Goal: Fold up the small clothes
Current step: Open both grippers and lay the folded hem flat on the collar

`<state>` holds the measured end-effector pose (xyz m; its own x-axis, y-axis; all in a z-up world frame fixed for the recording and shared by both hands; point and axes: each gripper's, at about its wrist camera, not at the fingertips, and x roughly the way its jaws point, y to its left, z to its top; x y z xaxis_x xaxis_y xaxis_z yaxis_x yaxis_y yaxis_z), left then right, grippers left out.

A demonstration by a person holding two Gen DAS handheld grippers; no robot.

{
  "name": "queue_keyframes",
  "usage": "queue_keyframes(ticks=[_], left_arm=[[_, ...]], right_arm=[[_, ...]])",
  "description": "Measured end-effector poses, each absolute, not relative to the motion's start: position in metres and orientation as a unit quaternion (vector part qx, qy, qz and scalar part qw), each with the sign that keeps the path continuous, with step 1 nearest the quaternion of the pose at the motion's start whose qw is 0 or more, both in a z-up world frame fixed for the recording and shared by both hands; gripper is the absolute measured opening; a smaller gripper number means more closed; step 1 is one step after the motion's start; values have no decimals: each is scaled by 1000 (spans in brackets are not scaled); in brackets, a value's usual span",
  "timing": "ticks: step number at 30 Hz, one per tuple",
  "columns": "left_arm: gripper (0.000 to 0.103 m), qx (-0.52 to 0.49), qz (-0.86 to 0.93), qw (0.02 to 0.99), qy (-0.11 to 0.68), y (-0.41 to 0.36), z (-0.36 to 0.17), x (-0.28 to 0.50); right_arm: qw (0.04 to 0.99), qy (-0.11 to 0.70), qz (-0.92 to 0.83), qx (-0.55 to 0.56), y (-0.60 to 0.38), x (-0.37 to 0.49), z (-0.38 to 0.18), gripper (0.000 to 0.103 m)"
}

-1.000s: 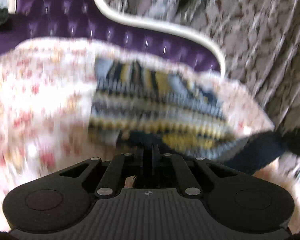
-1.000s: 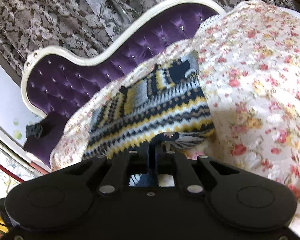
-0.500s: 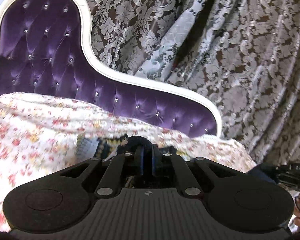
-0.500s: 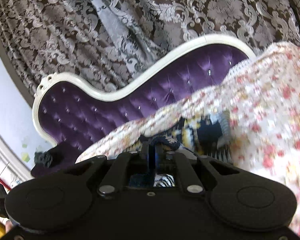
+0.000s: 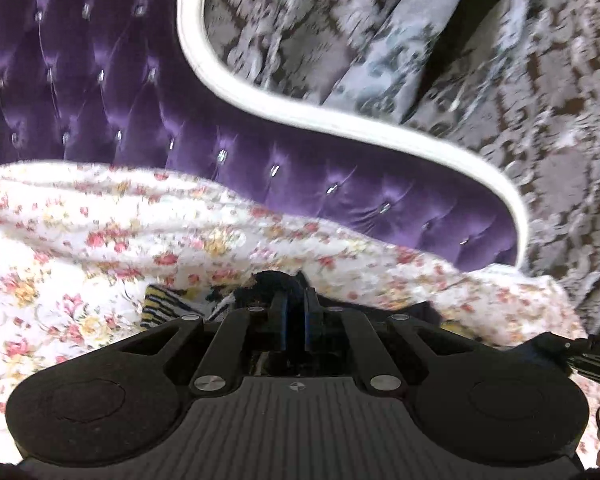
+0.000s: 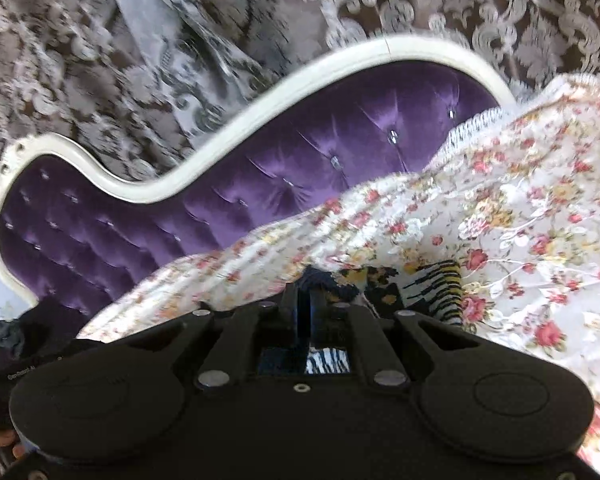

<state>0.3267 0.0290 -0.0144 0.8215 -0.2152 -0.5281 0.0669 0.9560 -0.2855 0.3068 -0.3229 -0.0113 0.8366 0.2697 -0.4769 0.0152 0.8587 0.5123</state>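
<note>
The left gripper has its jaws pressed together on a dark navy edge of the knitted sweater, and the right gripper pinches the same sweater the same way. Only small striped patches in yellow, white and navy show past each gripper; the rest is hidden behind the gripper bodies. The sweater lies on the floral blanket, which covers the seat of the purple sofa. Patterned curtains hang behind

Open floral blanket lies ahead — walled behind by the purple tufted sofa back.
</note>
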Motion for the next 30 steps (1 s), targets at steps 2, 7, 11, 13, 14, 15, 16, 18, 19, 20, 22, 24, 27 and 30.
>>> queue_keyframes(ticks=[2,7,11,13,14,15,16,18,19,20,22,24,27,30], left_arm=[[7,-125,-64,943,302,29,-25,342],[7,-110,-49,938,326,25,-45,367],[11,-104,-39,937,332,24,-53,377],[16,-105,-37,938,328,25,-53,380],[27,-105,-30,940,325,25,-53,382],[33,-102,-22,942,318,26,-52,382],[42,-99,-12,946,309,28,-49,382],[49,-97,-4,949,299,30,-44,381],[56,-96,-5,950,296,32,-42,380],[68,-94,-7,950,296,33,-39,379],[74,-88,-10,951,297,32,-35,377],[74,-80,-13,950,300,31,-32,373],[76,-73,-24,948,310,27,-29,368],[76,-63,-33,948,310,22,-28,360]], right_arm=[[923,289,63,247,-320,323,-23,12],[921,317,46,223,-314,353,-45,12],[919,331,36,211,-311,366,-58,12],[918,335,31,209,-311,370,-61,12],[918,336,30,209,-311,371,-63,12],[917,337,29,209,-310,372,-63,12],[917,338,28,208,-310,372,-64,13],[918,339,26,203,-309,373,-63,13],[919,340,25,201,-309,374,-62,13],[919,340,24,200,-309,375,-62,13],[919,341,23,198,-308,377,-61,13],[920,341,21,194,-307,378,-61,13],[921,343,18,186,-304,381,-60,13],[921,339,14,191,-306,382,-58,16]])
